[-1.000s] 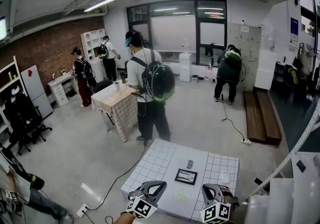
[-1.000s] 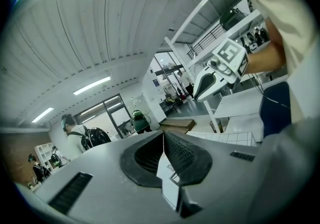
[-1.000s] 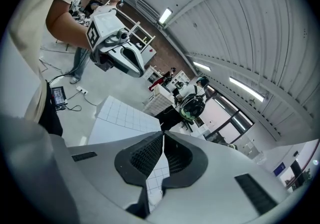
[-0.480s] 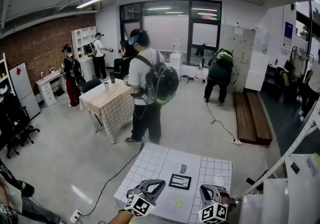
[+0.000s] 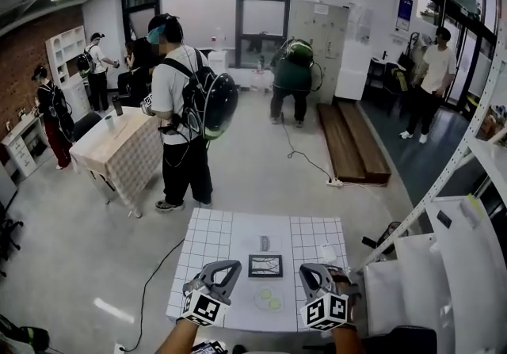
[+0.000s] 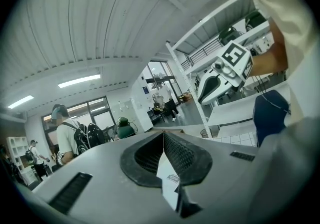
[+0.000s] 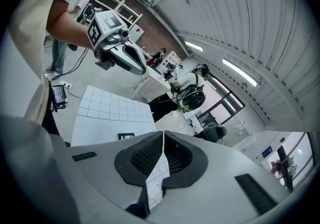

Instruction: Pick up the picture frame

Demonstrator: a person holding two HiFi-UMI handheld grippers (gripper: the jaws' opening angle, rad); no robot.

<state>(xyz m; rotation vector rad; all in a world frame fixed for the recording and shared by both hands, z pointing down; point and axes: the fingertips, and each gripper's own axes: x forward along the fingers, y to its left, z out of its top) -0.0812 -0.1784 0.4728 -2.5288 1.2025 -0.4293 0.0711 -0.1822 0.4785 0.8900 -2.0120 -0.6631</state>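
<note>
The picture frame [image 5: 265, 265], black-edged with a pale sketch inside, lies flat in the middle of the white grid-patterned table [image 5: 214, 243]. My left gripper [image 5: 230, 268] hovers just left of it and my right gripper [image 5: 307, 271] just right, both above the table's near half. In the left gripper view the left gripper [image 6: 163, 135] has its jaws pressed together with nothing between them. The right gripper [image 7: 163, 137] looks the same, and the frame [image 7: 126, 136] shows small beyond its left jaw.
On the table lie a small dark object [image 5: 264, 243], a clear round dish [image 5: 268, 299] and a white lump [image 5: 329, 253]. A person with a backpack [image 5: 186, 123] stands beyond the table. White shelving [image 5: 444, 265] rises at the right. A cable [image 5: 154, 277] trails on the floor.
The head view has swung to the right and slightly down, so the table and frame sit higher and nearer the middle. Both grippers stay shut at the table's near edge.
</note>
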